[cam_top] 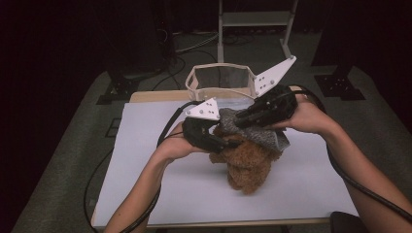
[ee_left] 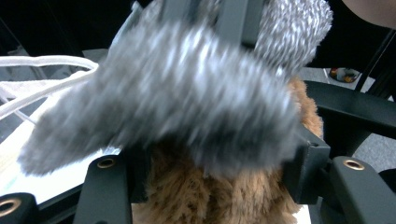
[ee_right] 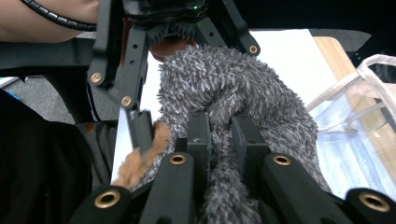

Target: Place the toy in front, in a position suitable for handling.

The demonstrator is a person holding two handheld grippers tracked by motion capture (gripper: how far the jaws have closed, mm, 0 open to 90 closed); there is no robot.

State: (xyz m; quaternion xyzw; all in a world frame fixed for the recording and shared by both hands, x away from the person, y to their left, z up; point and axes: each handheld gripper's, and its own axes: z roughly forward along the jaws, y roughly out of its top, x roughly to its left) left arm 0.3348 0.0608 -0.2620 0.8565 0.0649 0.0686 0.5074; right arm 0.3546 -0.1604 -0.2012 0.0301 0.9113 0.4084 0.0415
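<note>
I am holding a brown plush teddy bear (cam_top: 248, 167) near the middle of the white table mat (cam_top: 160, 184), and a grey fuzzy knit garment (cam_top: 257, 132) is draping over its upper part. The bear's fur is looking curly and reddish brown, while the knit is showing speckled grey and white fibres, blurred in the left gripper view.

My left gripper (cam_top: 228, 143) is reaching in level from the left, and its jaws are clamping the bear's brown body (ee_left: 196, 196) just under the grey cloth (ee_left: 187, 102). My right gripper (cam_top: 240, 118) is coming in from the right above it, with its jaws pinching a fold of the grey garment (ee_right: 219, 154) tightly between them.

The mat is covering most of a wooden table (cam_top: 155, 95), whose bare edge is showing at the far side. A clear plastic bag with pale trim (cam_top: 221, 80) is standing open at that far edge. Beyond it, grey carpet (cam_top: 73, 131) is running into a dark room, with cables and a metal stand (cam_top: 255, 24) at the back.
</note>
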